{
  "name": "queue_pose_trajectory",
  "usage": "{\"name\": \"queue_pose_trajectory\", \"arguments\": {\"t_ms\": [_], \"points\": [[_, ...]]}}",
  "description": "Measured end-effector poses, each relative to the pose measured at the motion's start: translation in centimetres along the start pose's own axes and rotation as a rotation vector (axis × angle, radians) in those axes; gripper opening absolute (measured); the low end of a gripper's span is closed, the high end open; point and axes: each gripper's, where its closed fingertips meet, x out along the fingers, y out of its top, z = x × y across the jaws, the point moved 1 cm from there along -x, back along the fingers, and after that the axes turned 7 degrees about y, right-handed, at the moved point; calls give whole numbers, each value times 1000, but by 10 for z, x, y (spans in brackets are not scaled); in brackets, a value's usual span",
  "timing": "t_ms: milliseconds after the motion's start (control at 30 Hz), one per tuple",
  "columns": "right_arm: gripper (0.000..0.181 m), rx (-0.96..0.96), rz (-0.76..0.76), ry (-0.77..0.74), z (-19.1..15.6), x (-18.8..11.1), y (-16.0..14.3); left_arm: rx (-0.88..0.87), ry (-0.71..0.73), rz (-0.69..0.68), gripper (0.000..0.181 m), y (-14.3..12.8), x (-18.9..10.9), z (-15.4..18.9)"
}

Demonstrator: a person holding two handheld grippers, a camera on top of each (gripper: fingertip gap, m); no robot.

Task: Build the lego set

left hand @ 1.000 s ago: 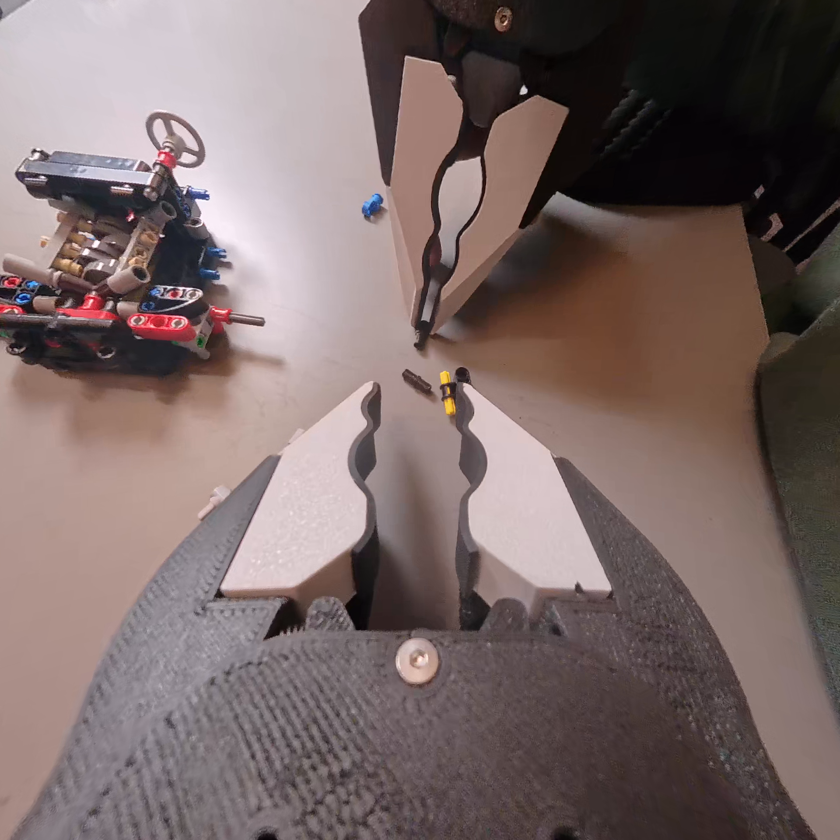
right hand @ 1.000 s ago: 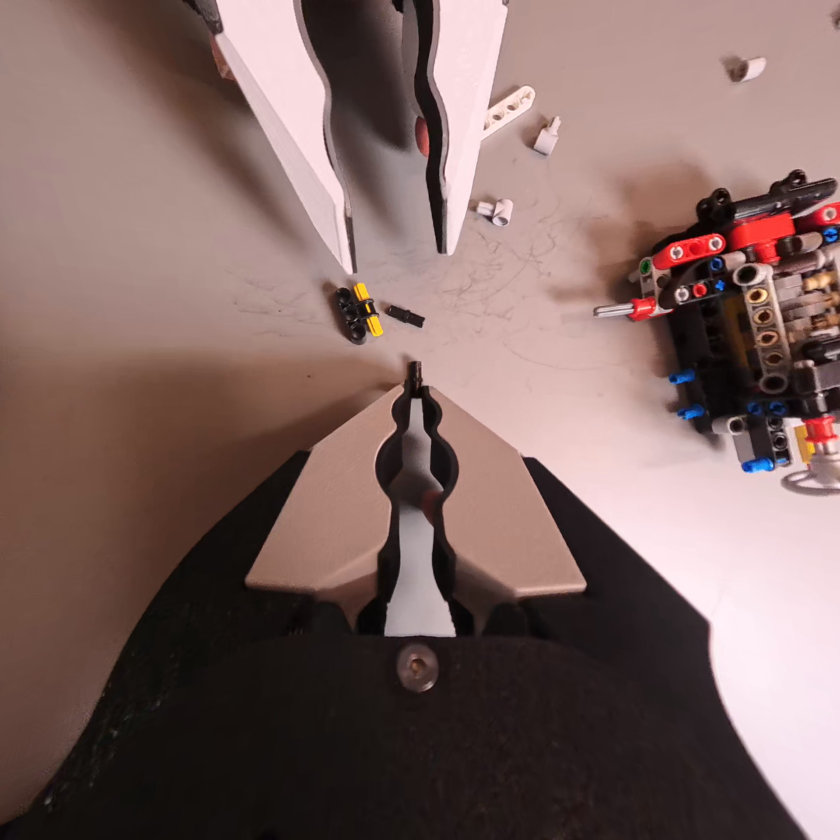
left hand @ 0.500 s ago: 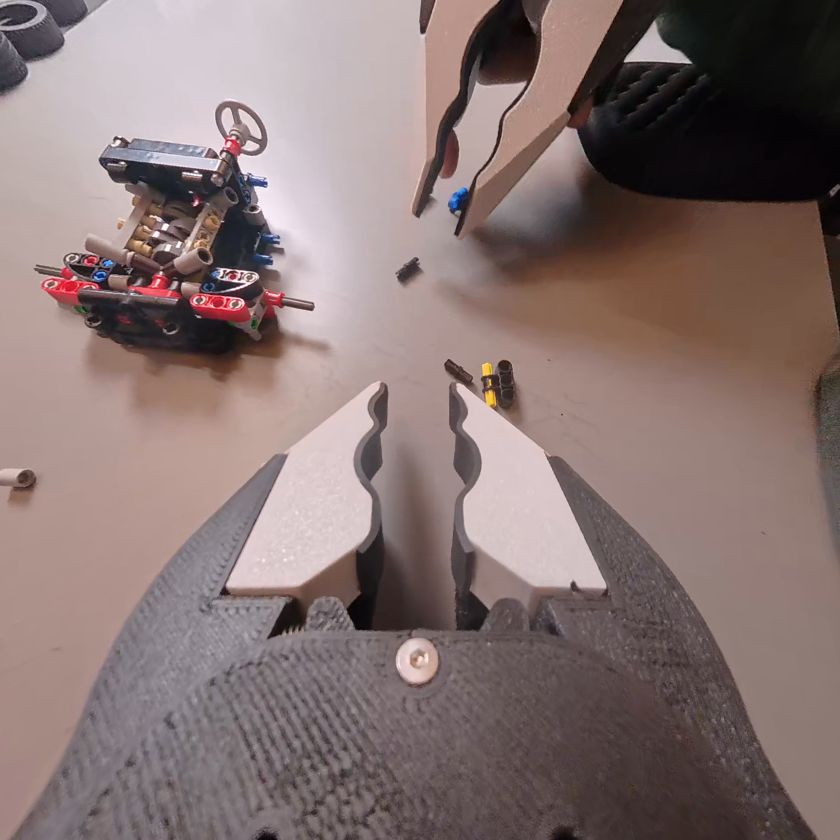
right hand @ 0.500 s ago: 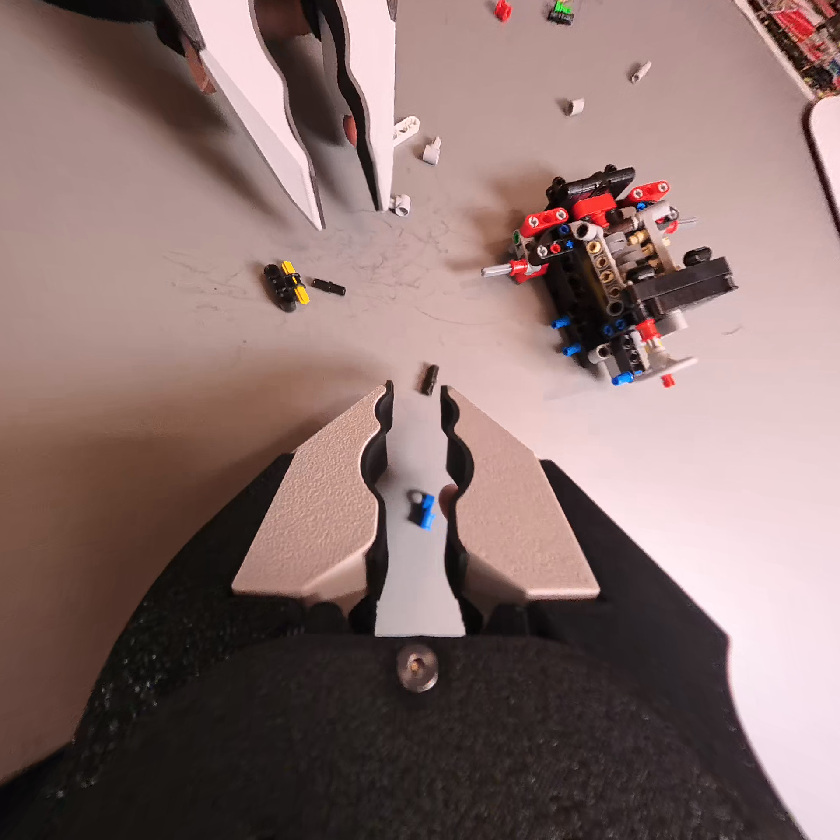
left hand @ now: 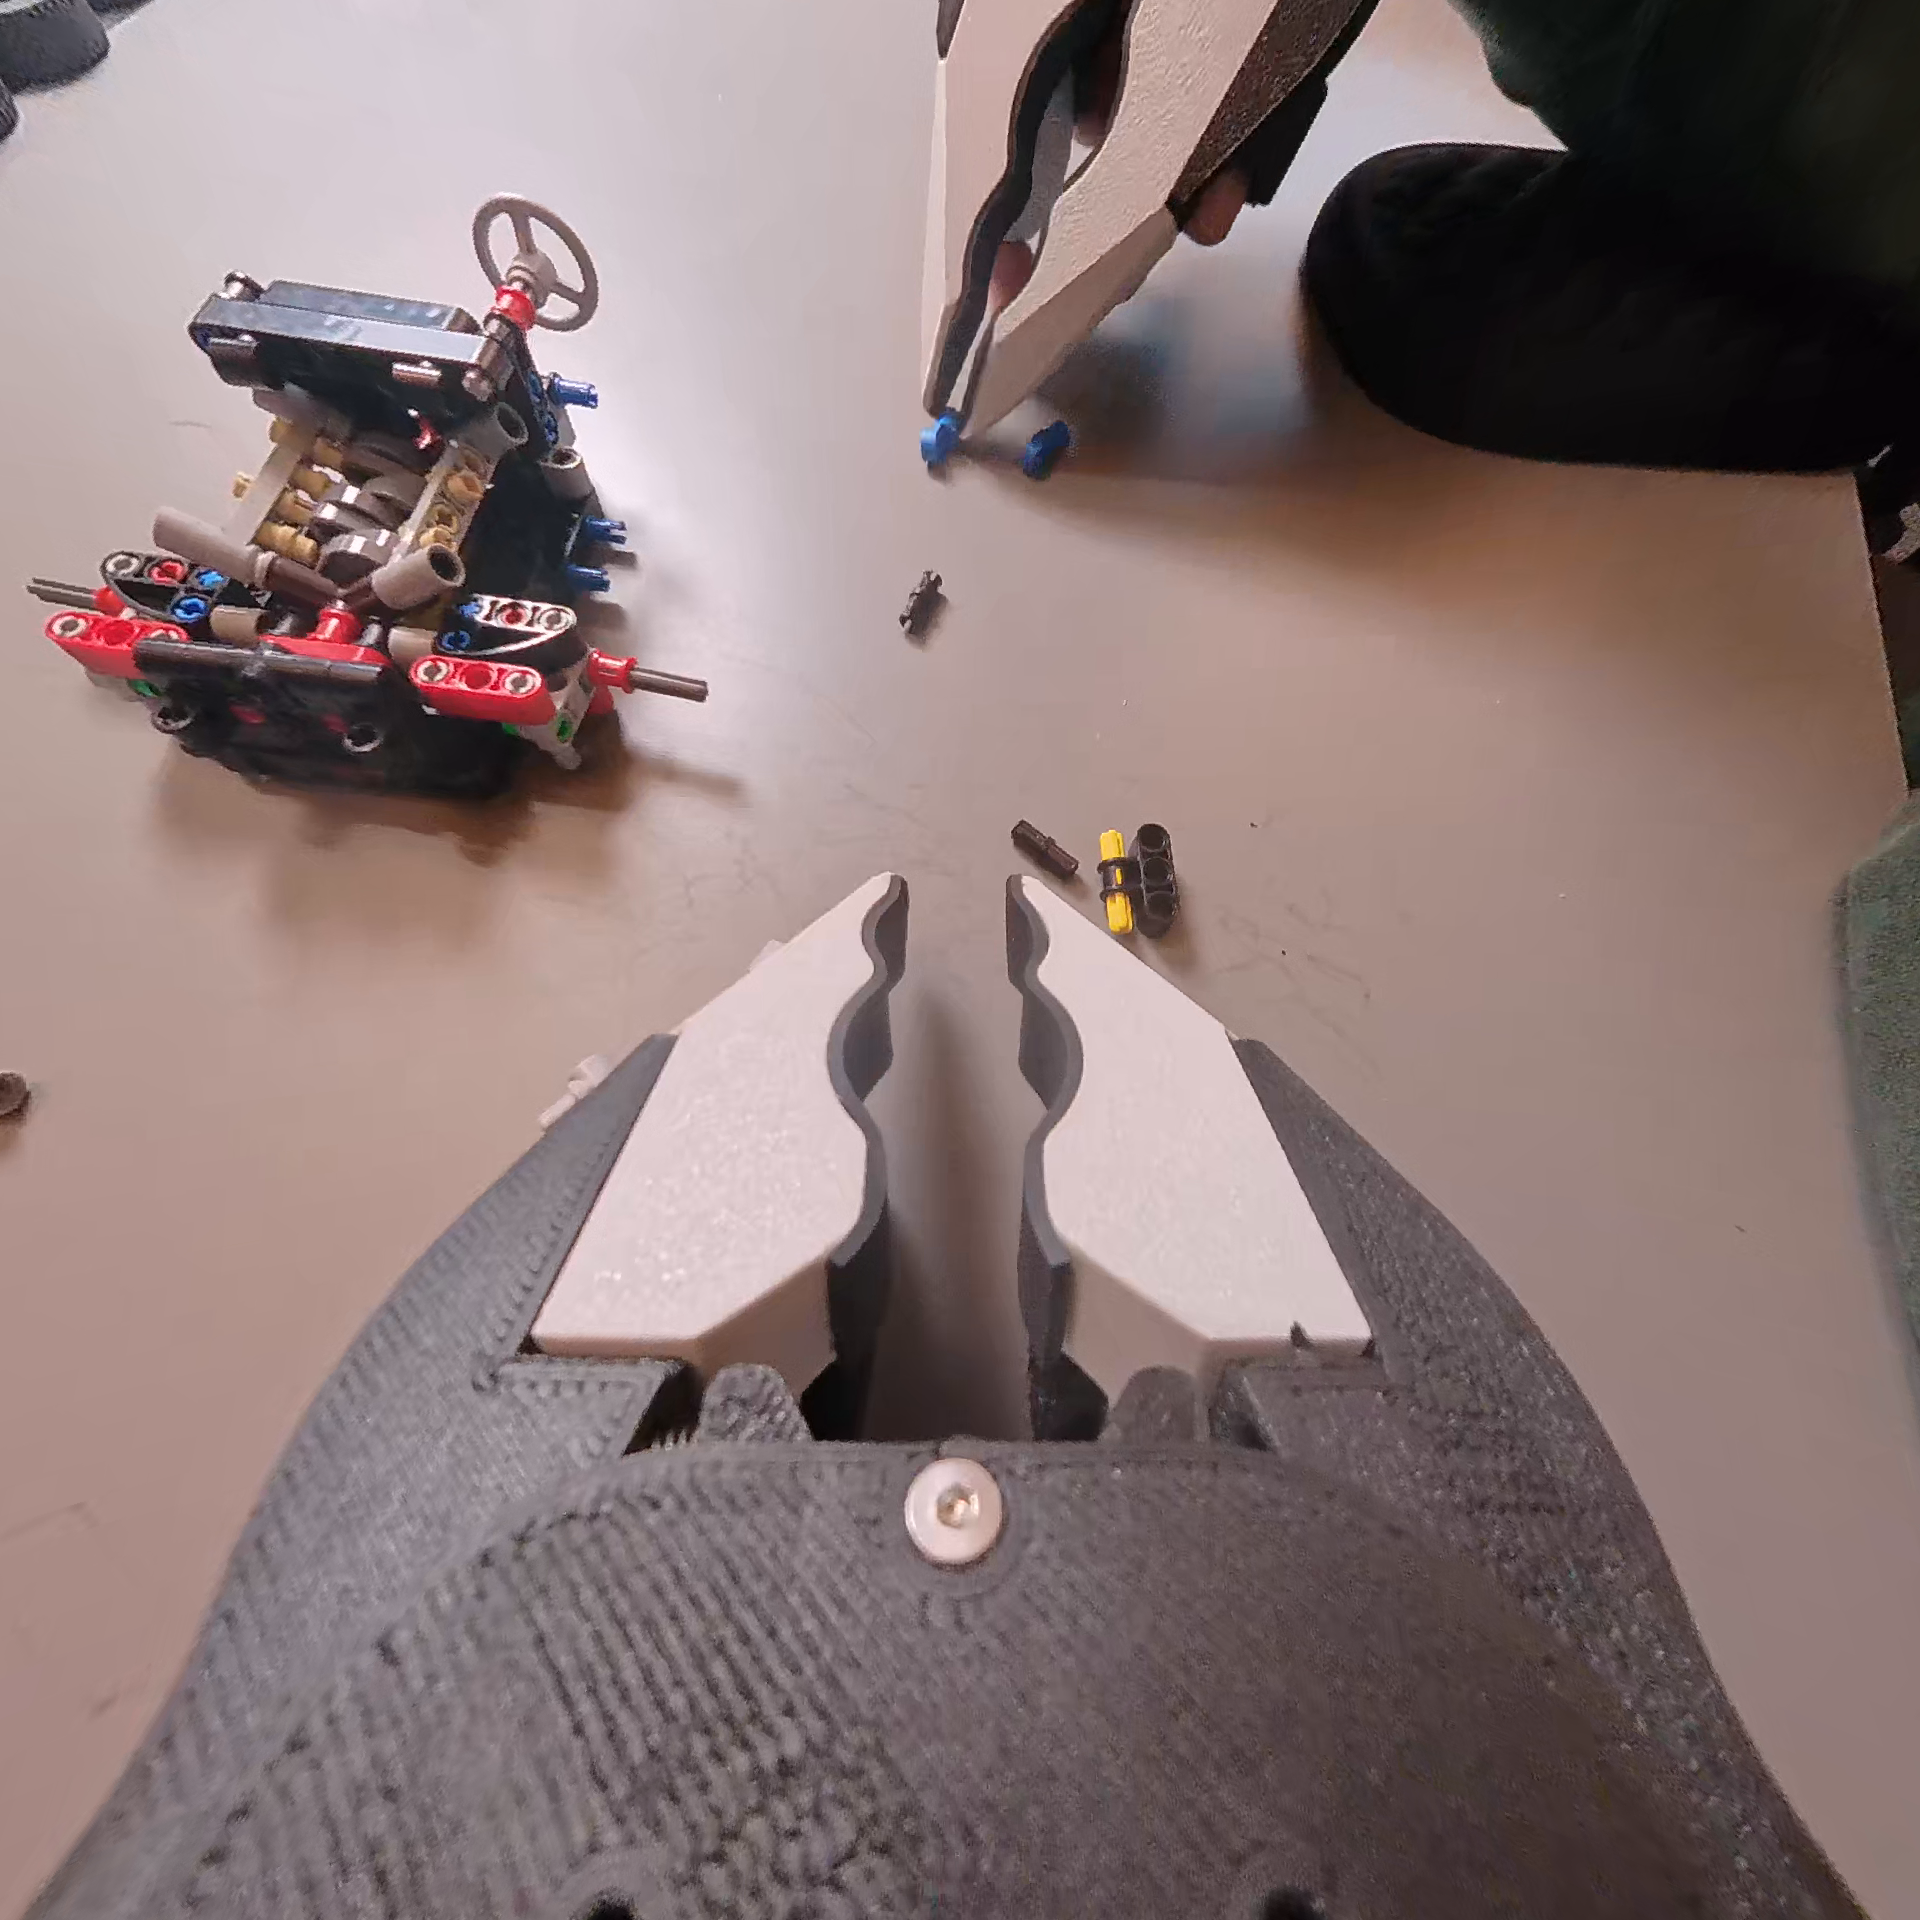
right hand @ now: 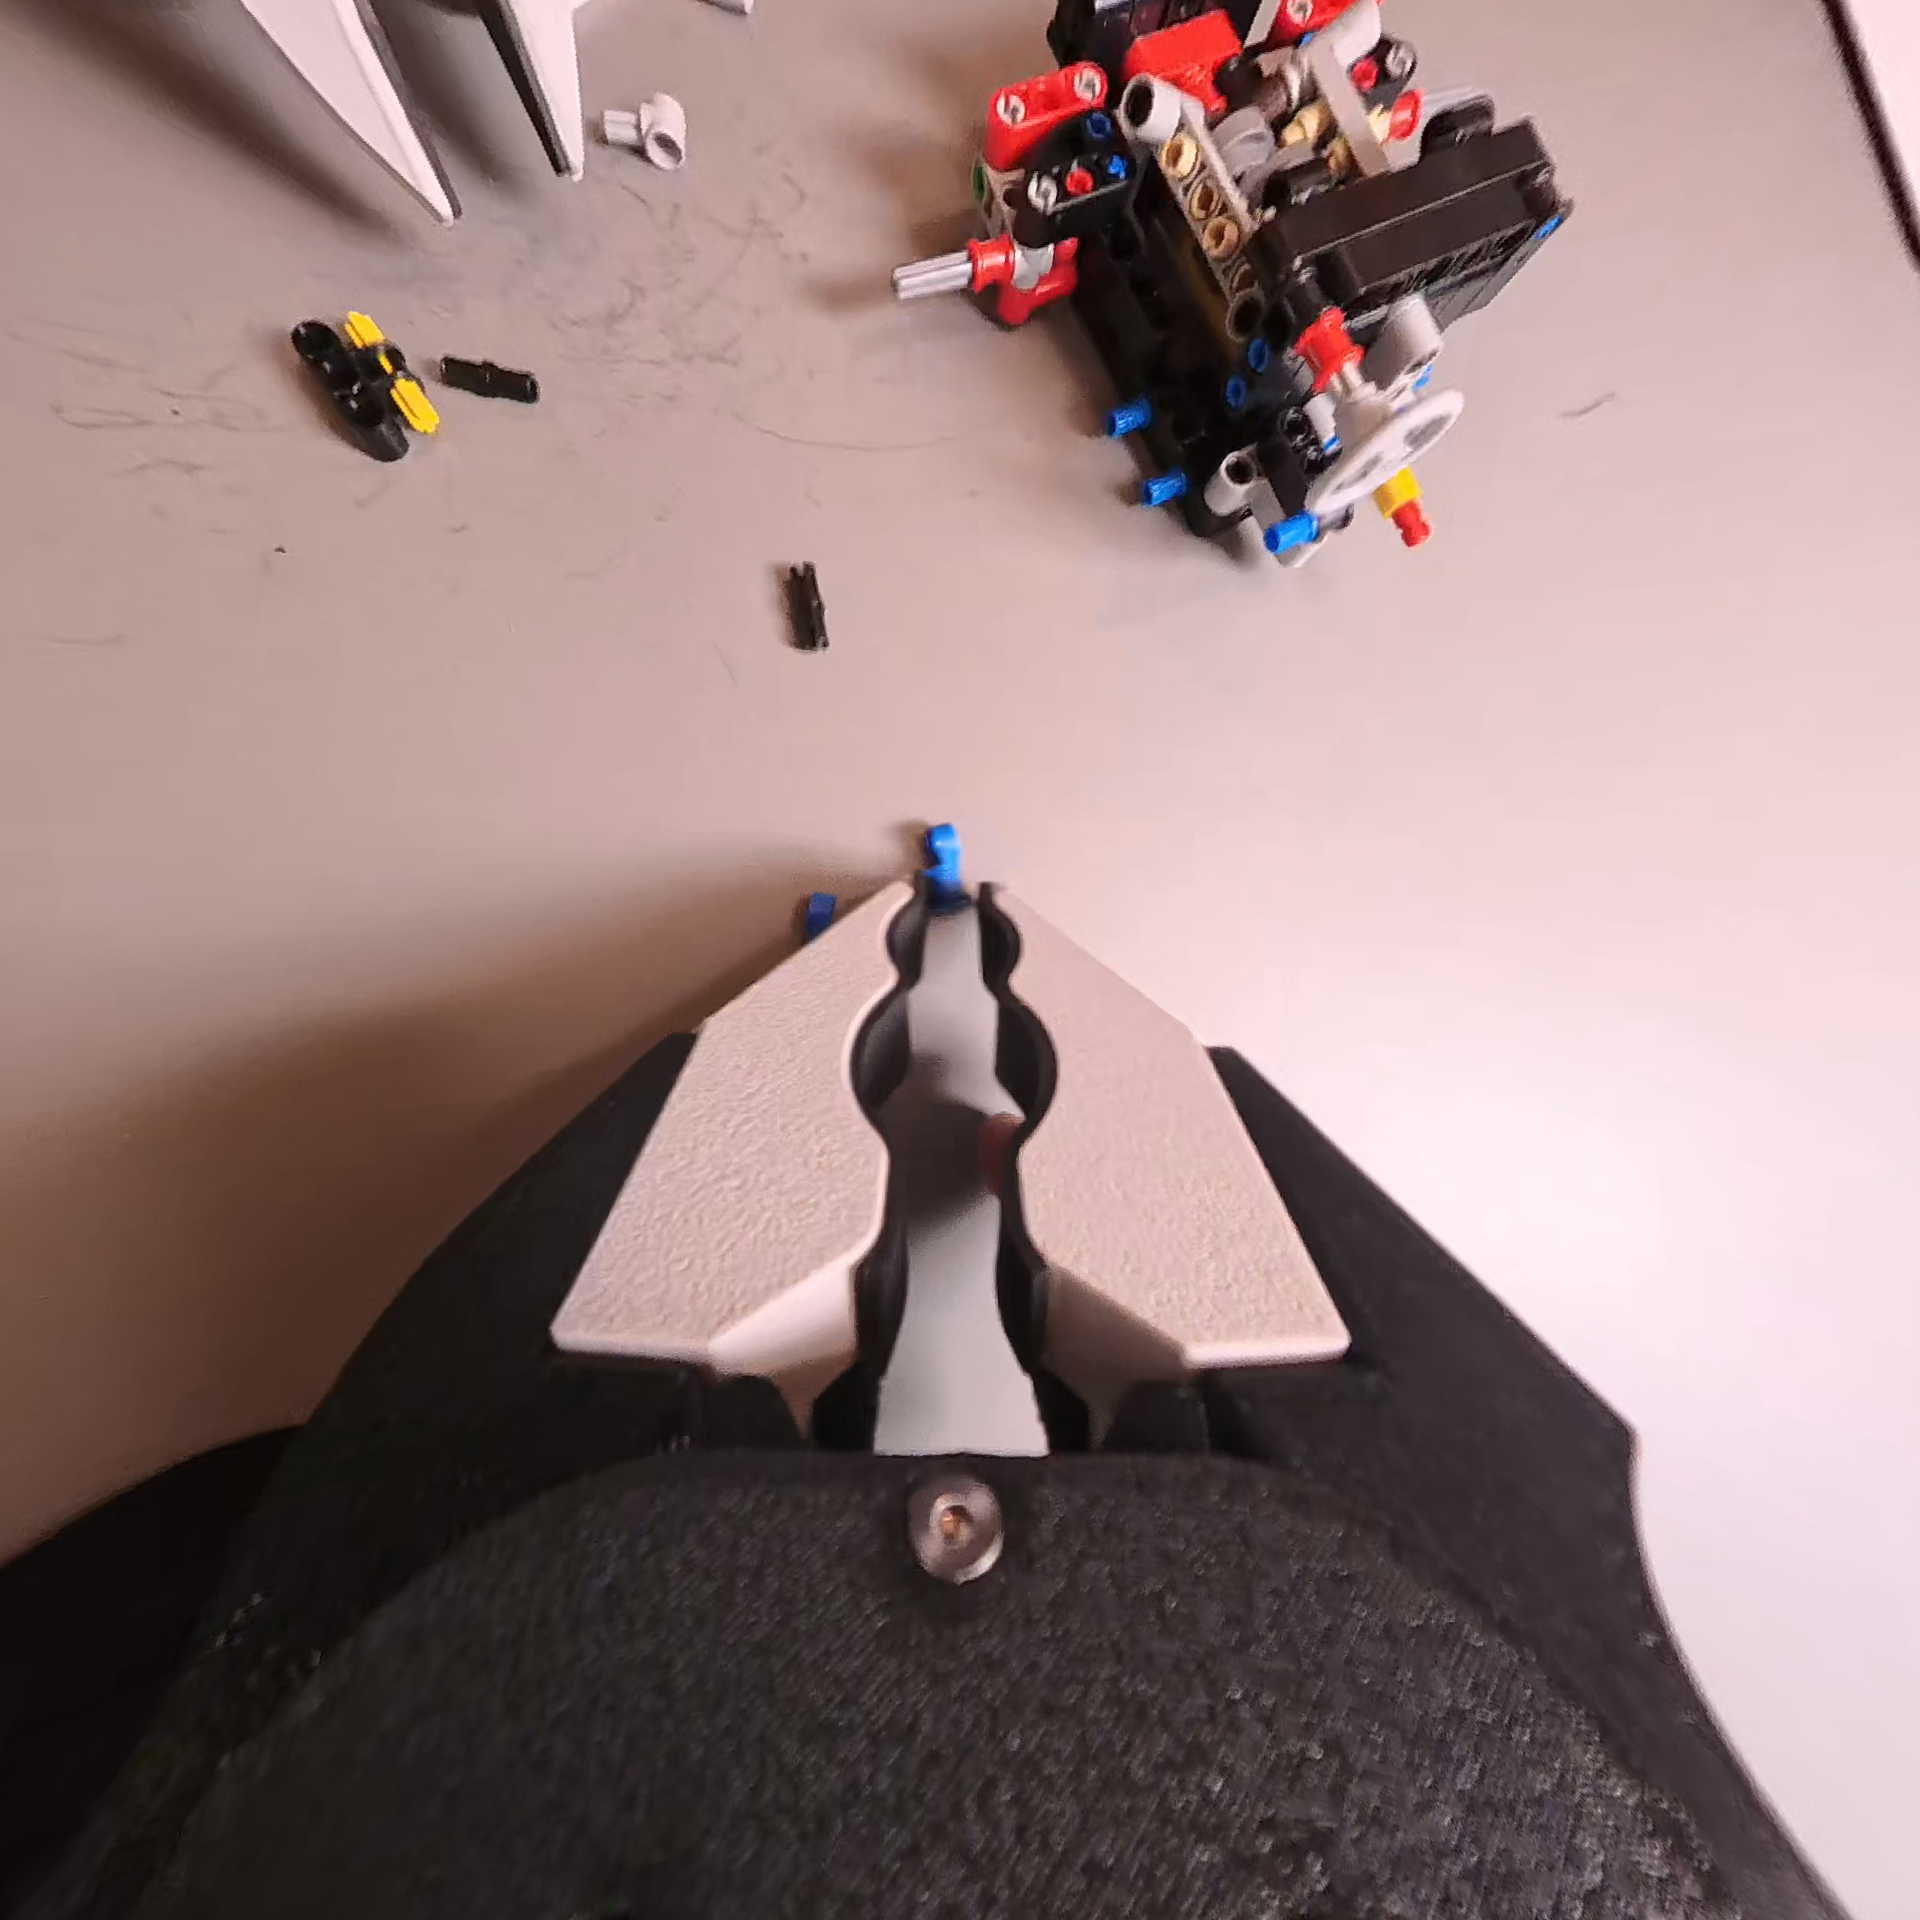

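Note:
The half-built lego model (left hand: 343, 540), black, red and grey with a grey steering wheel, stands on the table; it also shows in the right wrist view (right hand: 1268, 260). My right gripper (right hand: 951, 899) is shut on a blue pin (right hand: 942, 862) at table level, also seen from the left wrist view (left hand: 942, 434). A second blue pin (right hand: 819, 912) lies beside its left finger. My left gripper (left hand: 956, 894) is open and empty, low over the table. A dark pin (left hand: 1044, 844) and a yellow-and-black connector (left hand: 1138, 878) lie just right of its tips. A loose black pin (left hand: 922, 603) lies between the grippers.
A grey elbow connector (right hand: 649, 127) lies near the left gripper's fingers (right hand: 416, 125). A person's dark sleeve (left hand: 1610, 291) rests on the table behind the right gripper. Black tyres (left hand: 42, 31) sit at the far left. The table edge (left hand: 1886, 665) runs along the right. The gap from one gripper's tips to the other's is roughly 15 cm.
My right gripper let go of the black pin, drew back from the left gripper, opened over a blue pin and has now shut on it. The left gripper stayed open.

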Motion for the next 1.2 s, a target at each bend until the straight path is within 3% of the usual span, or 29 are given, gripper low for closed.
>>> {"name": "queue_pose_trajectory", "arguments": {"t_ms": [133, 233, 433, 533, 733, 1200], "points": [[6, -33, 36, -5, -3, 2, 8, 4, 3, 27, 16, 5, -2, 2], [5, -57, 165, 14, -13, -1, 34, -21, -7, 67, 16, 13, -5, 5], [5, -157, 418, 104, -60, 5, 95, -190, -120, 260, 18, 45, -20, 15], [5, -151, 498, 217, -86, 10, 110, -142, -174, 338, 22, 56, -29, 26], [5, -85, 587, 339, -98, 1, 120, 36, -181, 352, 11, 57, -32, 47], [5, -48, 640, 357, -94, -10, 122, -7, -203, 346, 4, 55, -30, 43]]}}
